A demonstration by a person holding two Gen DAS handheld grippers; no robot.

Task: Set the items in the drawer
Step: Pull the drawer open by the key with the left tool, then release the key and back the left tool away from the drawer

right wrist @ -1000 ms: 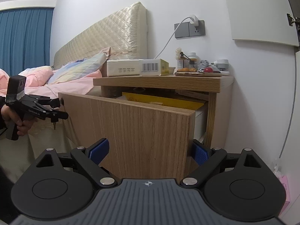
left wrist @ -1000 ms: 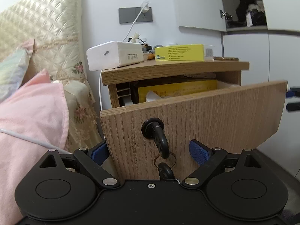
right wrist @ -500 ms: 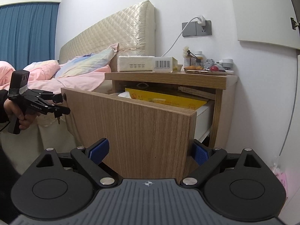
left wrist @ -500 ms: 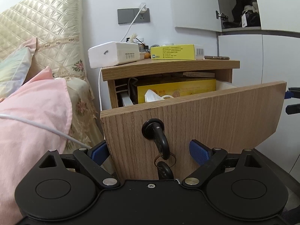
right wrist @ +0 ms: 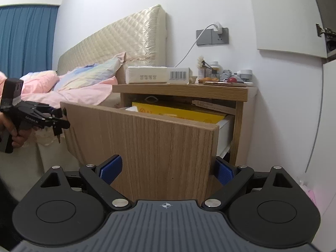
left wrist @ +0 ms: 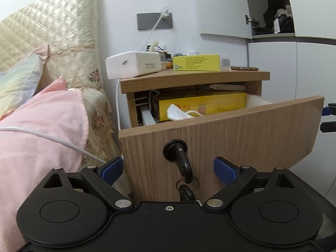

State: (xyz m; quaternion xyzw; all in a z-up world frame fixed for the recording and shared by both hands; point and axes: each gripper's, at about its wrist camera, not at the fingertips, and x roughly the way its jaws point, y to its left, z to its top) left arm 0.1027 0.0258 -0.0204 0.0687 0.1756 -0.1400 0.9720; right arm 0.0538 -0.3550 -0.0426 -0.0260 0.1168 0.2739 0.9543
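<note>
a: left wrist view: drawer stands pulled out from the nightstand. it already contains a yellow carton and a white mask behind the drawer front.

b: items not yet stored?

a: judged from position, the white tissue pack and the yellow box lie on top of the nightstand, above the drawer. neither is grasped, so loading appears not yet begun.

b: claw states?

a: left claw is released, fingers spread either side of the black key handle on the drawer front, gripping nothing. right claw is also released and empty, level, straddling the right corner of the drawer front.

b: hand pose?

a: right wrist view shows a hand holding the left claw level, just beside the drawer's left edge.
</note>
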